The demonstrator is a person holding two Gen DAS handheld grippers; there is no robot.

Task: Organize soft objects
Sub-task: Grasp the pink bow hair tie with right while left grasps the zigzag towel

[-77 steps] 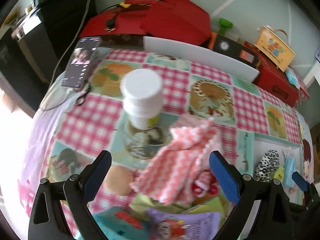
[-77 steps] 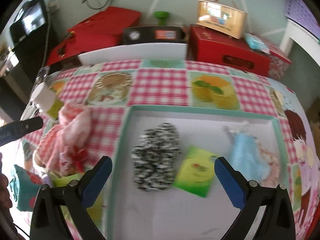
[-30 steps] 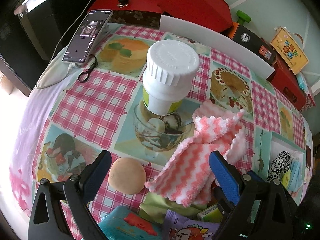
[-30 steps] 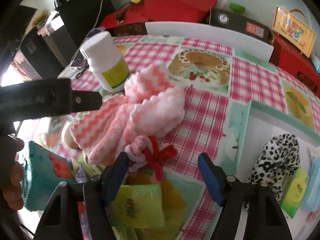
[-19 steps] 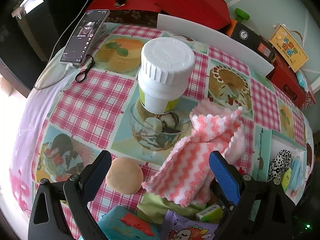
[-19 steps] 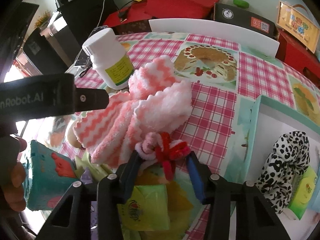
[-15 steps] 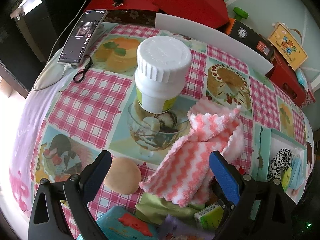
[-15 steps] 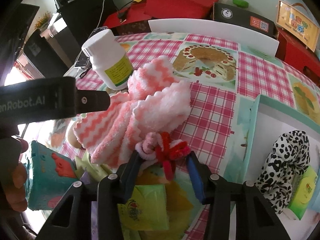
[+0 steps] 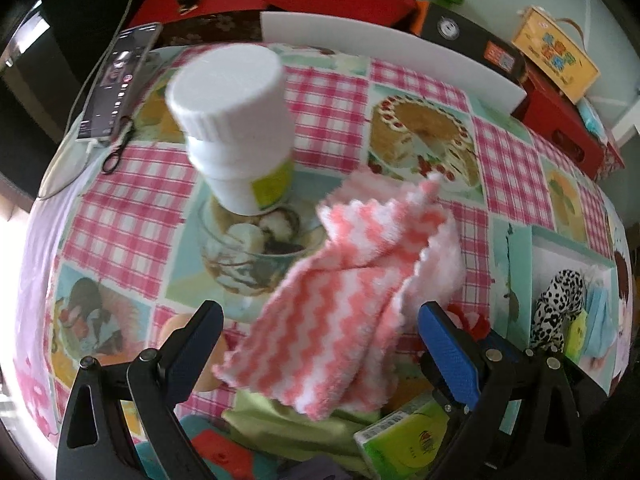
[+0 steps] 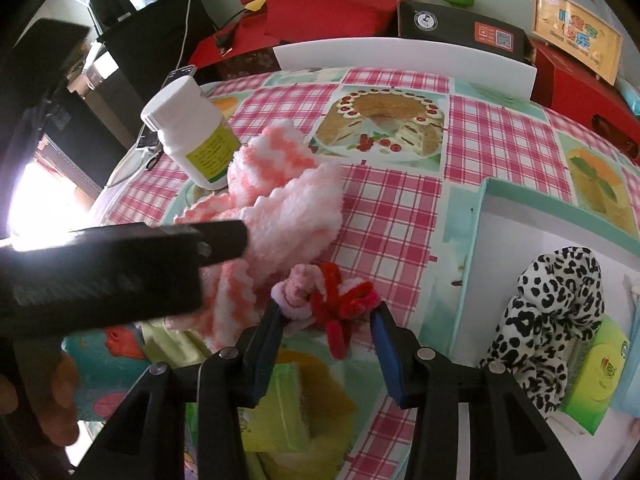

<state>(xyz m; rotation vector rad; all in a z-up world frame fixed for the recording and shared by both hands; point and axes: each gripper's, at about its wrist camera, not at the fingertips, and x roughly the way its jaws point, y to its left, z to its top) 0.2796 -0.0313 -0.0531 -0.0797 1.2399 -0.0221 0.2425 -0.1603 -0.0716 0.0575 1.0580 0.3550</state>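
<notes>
A pink-and-red fuzzy twist (image 10: 320,292) lies on the checked tablecloth, and my right gripper (image 10: 326,312) is shut on it, a pad pressing each side. A crumpled pink-and-white zigzag cloth (image 9: 360,288) (image 10: 288,208) lies just beyond it. My left gripper (image 9: 320,312) hovers over the cloth's near end, open and holding nothing. Its black body (image 10: 120,268) crosses the left of the right wrist view. A teal-rimmed white box (image 10: 480,240) at the right holds a leopard-print soft item (image 10: 552,300) (image 9: 556,304).
A white bottle (image 9: 236,128) (image 10: 192,132) stands behind the cloth. Green tissue packs (image 9: 404,440) (image 10: 596,380) lie below the grippers and in the box. A phone (image 9: 116,80) lies far left. A white board (image 9: 392,52) and red boxes line the back. A hand (image 10: 56,400) shows at lower left.
My right gripper's jaws narrowed from wide around the fuzzy twist to pressing on it. My left gripper shifted over the zigzag cloth and now blocks more of the right wrist view.
</notes>
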